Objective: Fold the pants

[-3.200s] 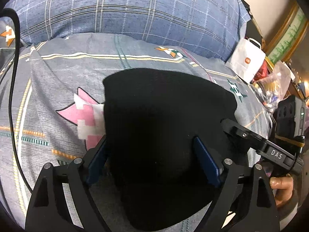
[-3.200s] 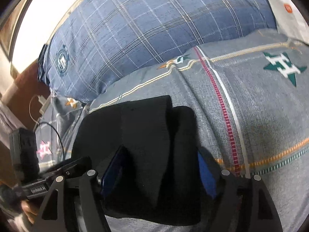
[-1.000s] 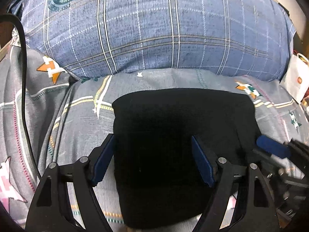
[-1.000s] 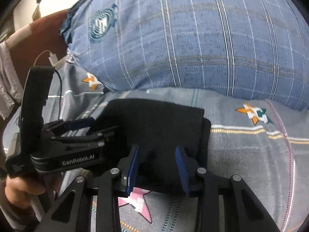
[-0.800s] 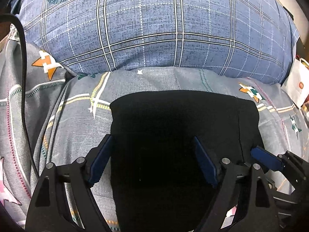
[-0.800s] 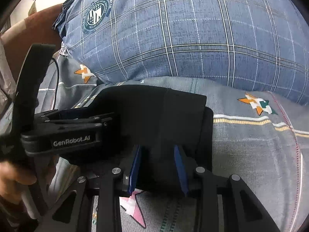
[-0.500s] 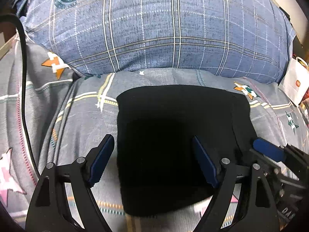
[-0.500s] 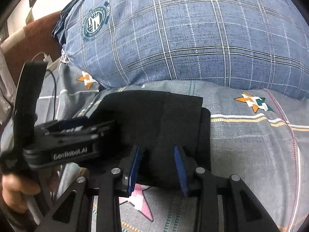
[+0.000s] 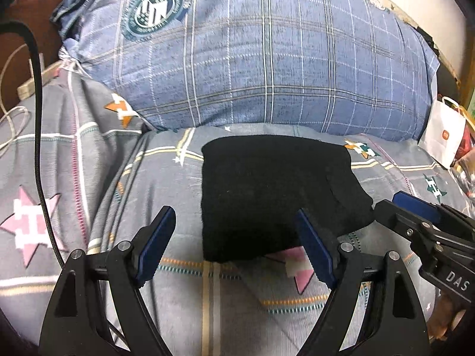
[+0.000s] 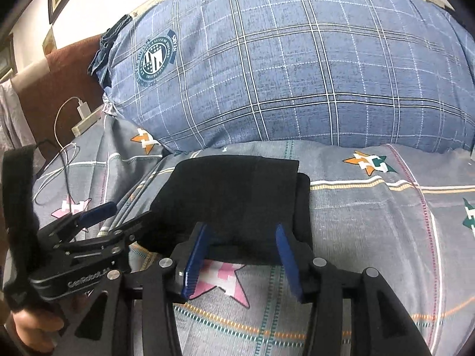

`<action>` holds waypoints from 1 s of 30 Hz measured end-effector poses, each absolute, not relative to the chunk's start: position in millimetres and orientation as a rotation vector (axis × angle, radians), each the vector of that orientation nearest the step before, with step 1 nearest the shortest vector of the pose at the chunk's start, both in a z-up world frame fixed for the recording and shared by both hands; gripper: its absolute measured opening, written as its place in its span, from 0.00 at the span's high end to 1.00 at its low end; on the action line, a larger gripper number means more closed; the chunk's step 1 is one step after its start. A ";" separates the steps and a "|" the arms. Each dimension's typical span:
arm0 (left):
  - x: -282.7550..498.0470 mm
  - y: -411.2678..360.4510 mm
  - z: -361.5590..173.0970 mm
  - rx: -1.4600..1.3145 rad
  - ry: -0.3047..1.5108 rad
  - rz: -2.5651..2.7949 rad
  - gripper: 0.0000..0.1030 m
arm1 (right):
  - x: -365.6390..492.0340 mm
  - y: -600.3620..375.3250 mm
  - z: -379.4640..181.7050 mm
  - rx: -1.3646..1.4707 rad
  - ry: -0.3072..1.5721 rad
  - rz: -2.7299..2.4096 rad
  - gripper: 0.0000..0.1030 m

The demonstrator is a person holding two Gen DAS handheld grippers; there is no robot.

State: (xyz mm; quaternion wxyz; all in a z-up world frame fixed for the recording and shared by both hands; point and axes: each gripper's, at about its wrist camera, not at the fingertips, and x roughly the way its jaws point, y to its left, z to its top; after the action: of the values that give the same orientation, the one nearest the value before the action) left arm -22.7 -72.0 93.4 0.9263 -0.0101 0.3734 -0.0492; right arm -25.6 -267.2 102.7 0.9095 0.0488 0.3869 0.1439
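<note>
Currently: large blue plaid pillow (image 9: 267, 59) fills the frame top, grey star-patterned bedsheet (image 9: 231, 290) below, folded black fabric pants (image 9: 276, 195) at centre. Left gripper (image 9: 236, 247) spread wide, empty; right gripper (image 10: 240, 262) parted, empty. Pants look soft, limp, light; best pinched at the near folded edge.

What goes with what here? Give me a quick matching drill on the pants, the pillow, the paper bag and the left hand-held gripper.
Things:
1. folded pants
2. plaid pillow
3. paper bag
4. left hand-held gripper

Descriptions:
A. white, at the bed's right edge
B. blue, with a round crest
C. open, holding nothing
D. black, lying flat on the grey bedspread

Pairs: 1-D, 2-B, 3-A, 4-C
</note>
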 end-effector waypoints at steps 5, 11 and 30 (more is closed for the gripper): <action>-38.9 -63.3 100.9 -0.034 0.730 -0.037 0.19 | -36.3 -264.1 107.6 0.097 0.781 0.293 0.54; -54.0 -63.1 109.0 -0.012 0.714 -0.031 0.19 | -45.5 -258.3 112.0 0.082 0.771 0.301 0.53; -72.3 -71.7 112.6 0.025 0.699 -0.024 0.19 | -58.6 -261.2 115.5 0.085 0.773 0.295 0.53</action>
State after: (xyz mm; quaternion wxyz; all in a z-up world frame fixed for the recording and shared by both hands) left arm -72.3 -71.7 112.6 0.9394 0.0125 0.3425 -0.0120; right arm -58.6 -261.2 115.5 0.9148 0.0414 0.3754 0.1434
